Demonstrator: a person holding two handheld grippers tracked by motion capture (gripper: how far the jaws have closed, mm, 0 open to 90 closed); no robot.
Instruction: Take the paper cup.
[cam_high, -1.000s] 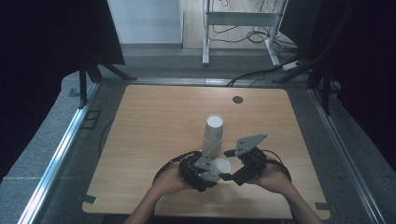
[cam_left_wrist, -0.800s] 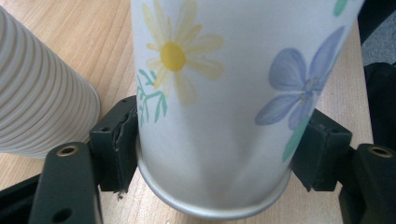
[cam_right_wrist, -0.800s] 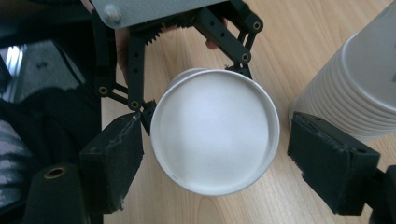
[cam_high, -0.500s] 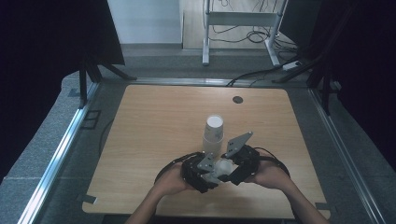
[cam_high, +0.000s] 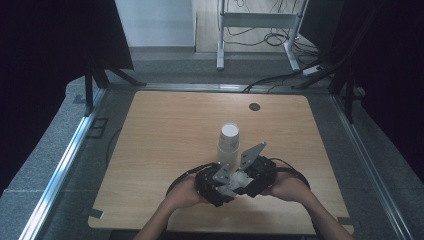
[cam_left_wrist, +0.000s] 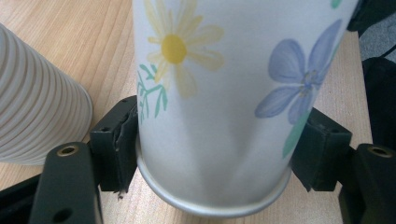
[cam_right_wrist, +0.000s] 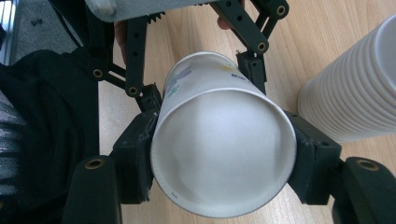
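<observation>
1. Since a second ago both grippers have drawn closer together near the table's (cam_high: 165, 125) near edge, and the grey plate of the right gripper (cam_high: 256, 176) now tilts up just beside the stack of cups (cam_high: 228, 145), which has stayed where it was
2. Between the two grippers lies one flowered paper cup (cam_right_wrist: 224, 135), held on its side above the wood
3. Left gripper (cam_left_wrist: 215, 154): its two black jaws press on opposite sides of the cup just above the rolled rim, so it is clamped on the cup; in the left gripper view yellow and blue flowers show on the wall
4. Right gripper, seen in its own view: its jaws sit tight against either side of the cup near the open mouth, gripping it as well; the white inside faces the camera
5. Ribbed sides of the stack stand on the table close beside the held cup, apart from it
6. Both hands (cam_high: 185, 192) rest low at the table's near edge
</observation>
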